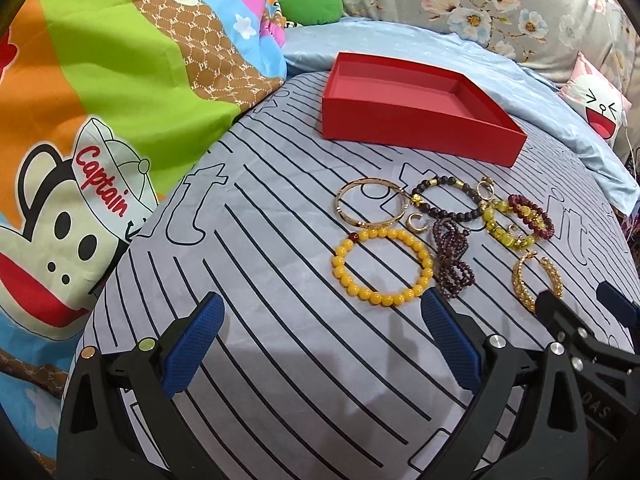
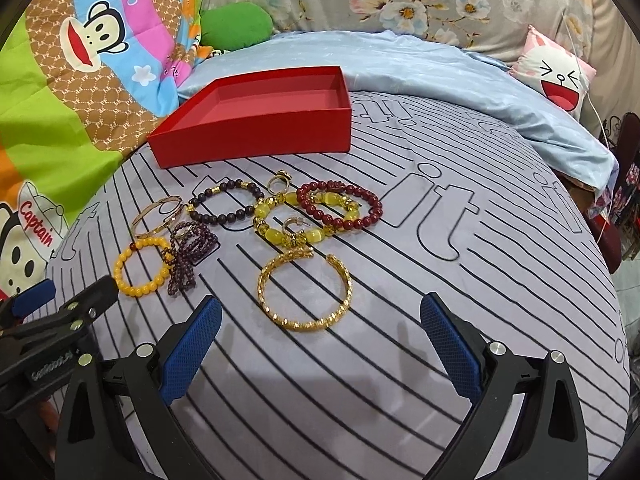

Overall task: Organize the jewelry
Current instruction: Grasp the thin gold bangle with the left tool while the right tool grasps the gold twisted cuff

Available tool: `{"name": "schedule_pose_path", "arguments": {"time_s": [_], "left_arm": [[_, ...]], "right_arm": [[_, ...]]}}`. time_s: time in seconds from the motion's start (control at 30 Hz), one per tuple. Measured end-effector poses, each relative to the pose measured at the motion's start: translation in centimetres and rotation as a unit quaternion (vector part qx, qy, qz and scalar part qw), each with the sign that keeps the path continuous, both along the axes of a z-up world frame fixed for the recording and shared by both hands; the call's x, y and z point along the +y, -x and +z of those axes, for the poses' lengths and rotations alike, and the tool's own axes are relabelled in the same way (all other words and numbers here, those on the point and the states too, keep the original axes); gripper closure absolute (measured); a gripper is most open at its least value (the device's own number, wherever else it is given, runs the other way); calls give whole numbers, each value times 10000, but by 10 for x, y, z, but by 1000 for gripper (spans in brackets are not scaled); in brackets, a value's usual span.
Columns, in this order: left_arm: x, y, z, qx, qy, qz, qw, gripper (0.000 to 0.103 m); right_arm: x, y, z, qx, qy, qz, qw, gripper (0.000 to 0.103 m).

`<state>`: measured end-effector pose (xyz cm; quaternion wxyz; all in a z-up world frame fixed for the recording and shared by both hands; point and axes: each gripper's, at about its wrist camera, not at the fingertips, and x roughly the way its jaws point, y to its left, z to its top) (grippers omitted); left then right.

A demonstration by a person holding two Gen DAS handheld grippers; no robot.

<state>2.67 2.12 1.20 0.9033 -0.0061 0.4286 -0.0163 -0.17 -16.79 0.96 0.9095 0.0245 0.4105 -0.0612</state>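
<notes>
An empty red box (image 1: 420, 130) (image 2: 256, 140) sits on the striped grey sheet. In front of it lie several bracelets: a yellow bead bracelet (image 1: 348, 276) (image 2: 138, 288), a thin gold bangle (image 1: 370, 224) (image 2: 142, 220), a dark bead bracelet (image 1: 450, 212) (image 2: 224, 218), a purple bead strand (image 1: 452, 264) (image 2: 186, 256), a dark red bead bracelet (image 1: 534, 216) (image 2: 352, 224), a pale yellow bead bracelet (image 2: 272, 234) and an open gold cuff (image 1: 524, 292) (image 2: 304, 322). My left gripper (image 1: 324, 344) is open, just short of the yellow bracelet. My right gripper (image 2: 320, 348) is open, just short of the gold cuff.
A gold ring (image 2: 280, 180) and small gold ear cuffs (image 1: 416, 222) lie among the bracelets. A cartoon monkey quilt (image 1: 100, 120) is bunched at the left. A light blue sheet (image 2: 440, 76), a green cushion (image 2: 236, 24) and a pink face pillow (image 2: 556, 76) lie behind.
</notes>
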Motion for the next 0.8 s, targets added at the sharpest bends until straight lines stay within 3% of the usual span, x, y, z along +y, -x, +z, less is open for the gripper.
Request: {"name": "schedule_pose_path", "arguments": {"time_s": [0.43,0.8], "left_arm": [[-4,-9,-9,144,-49,-83,9999,9],[-10,-42,-3,48,-115,-236,9996,9]], "right_arm": [[5,-18,-17,315,-28,132,9994,46],[1,-17,-11,202,-37,66,9998,47]]}}
